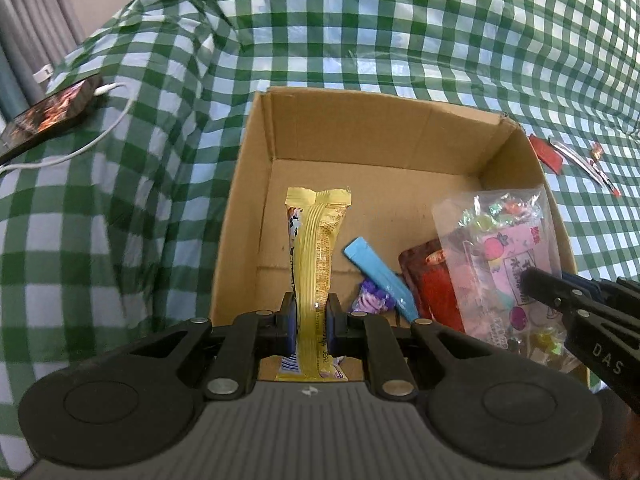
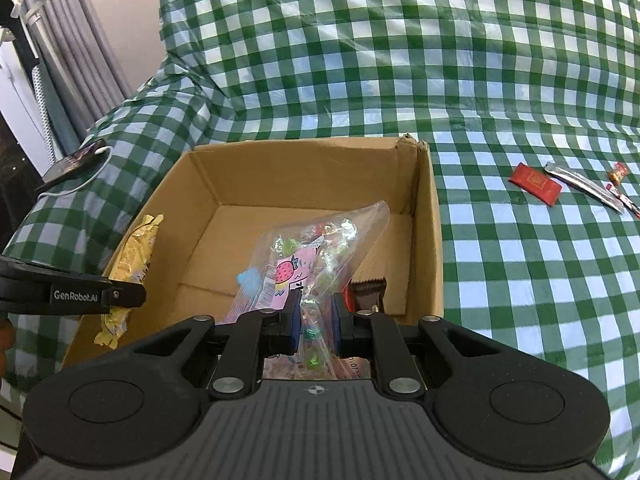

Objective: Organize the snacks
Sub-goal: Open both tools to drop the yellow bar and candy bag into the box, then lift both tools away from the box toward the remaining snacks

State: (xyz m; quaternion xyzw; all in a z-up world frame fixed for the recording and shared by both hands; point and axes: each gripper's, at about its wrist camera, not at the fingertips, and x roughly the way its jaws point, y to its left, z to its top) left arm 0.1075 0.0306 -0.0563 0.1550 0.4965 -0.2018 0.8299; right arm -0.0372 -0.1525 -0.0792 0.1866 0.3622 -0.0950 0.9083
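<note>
An open cardboard box [image 1: 372, 136] [image 2: 304, 168] stands on the green checked cloth. My left gripper [image 1: 313, 320] is shut on a long yellow snack packet [image 1: 318, 256], held over the box's left half; that packet [image 2: 134, 256] also shows at the left of the right wrist view. My right gripper [image 2: 316, 322] is shut on a clear bag of wrapped candies [image 2: 316, 240] [image 1: 500, 248] with a pink label, held over the box's right half. In the box lie a blue bar [image 1: 380, 276], a purple packet [image 1: 370, 300] and a red packet [image 1: 436, 280].
On the cloth to the right of the box lie a red packet [image 2: 536, 183], a silver stick packet [image 2: 584, 186] and a small wrapped candy [image 2: 618, 172]. A phone [image 1: 48, 116] with a white cable [image 1: 96, 136] rests at the left. Curtains hang beyond the left edge.
</note>
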